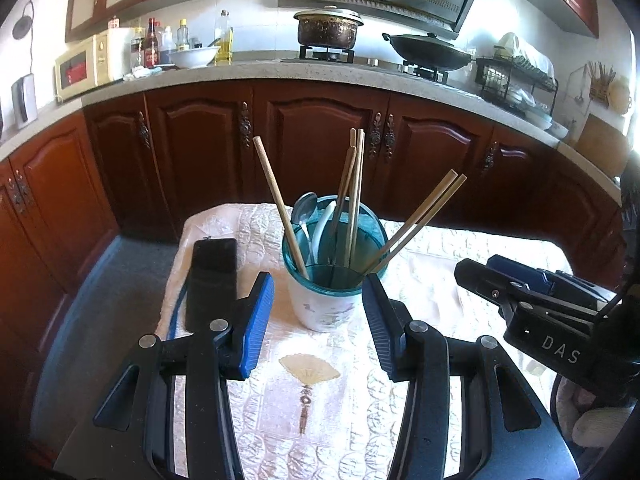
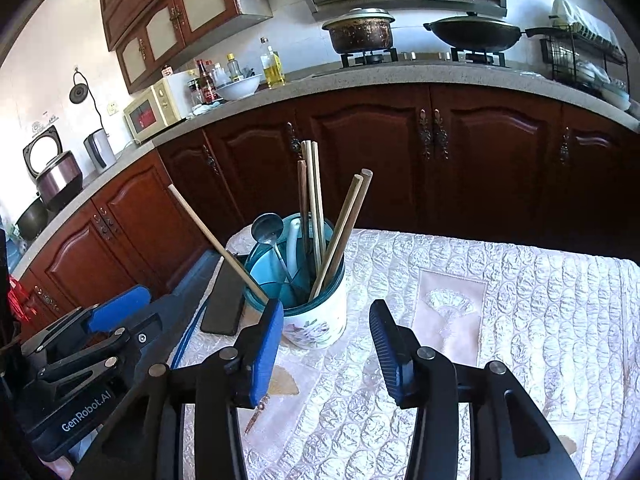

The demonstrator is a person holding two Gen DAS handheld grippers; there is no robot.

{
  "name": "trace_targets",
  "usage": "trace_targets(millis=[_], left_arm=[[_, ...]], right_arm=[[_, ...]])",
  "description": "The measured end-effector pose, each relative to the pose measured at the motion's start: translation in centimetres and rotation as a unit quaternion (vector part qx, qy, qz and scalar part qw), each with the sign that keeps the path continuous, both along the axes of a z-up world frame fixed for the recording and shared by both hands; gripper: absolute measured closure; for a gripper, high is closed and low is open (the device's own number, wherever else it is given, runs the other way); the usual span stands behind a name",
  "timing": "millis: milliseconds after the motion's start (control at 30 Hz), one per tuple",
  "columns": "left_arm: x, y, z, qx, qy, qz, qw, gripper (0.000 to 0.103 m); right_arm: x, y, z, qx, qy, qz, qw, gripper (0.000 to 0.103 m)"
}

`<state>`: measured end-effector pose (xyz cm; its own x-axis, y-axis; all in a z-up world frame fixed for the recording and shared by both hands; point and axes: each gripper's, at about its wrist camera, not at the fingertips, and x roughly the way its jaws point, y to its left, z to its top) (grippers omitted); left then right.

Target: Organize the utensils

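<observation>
Dark red kitchen cabinets (image 1: 320, 136) run behind a table covered with a pale quilted cloth (image 1: 320, 420). From the left wrist view, the left gripper (image 1: 318, 320) is held low and level over the cloth, its blue pads spread wide with nothing between them, aimed at the utensil cup (image 1: 326, 280) standing upright just ahead; chopsticks (image 1: 354, 196), a metal spoon (image 1: 304, 212) and a white spoon (image 1: 322, 228) lean inside it. A black phone (image 1: 210, 280) lies flat to the cup's left, and the right gripper (image 1: 520, 280) reaches in from the right edge. From the right wrist view, the right gripper (image 2: 326, 340) also hovers level, pads apart and empty, the cup (image 2: 314, 312) just beyond its left pad, the left gripper (image 2: 116, 312) alongside at lower left.
</observation>
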<state>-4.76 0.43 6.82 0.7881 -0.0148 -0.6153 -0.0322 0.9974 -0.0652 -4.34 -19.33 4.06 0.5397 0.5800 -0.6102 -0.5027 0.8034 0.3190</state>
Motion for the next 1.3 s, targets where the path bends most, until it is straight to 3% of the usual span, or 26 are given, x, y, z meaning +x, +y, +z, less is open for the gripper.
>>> trace_targets(millis=[1300], left_arm=[[-0.3,1.3,-0.1,0.01,-0.005,0.039,0.9992,0.058]], right_arm=[[-0.8,1.4,0.4,-0.03,-0.026,0.007,0.999,0.06]])
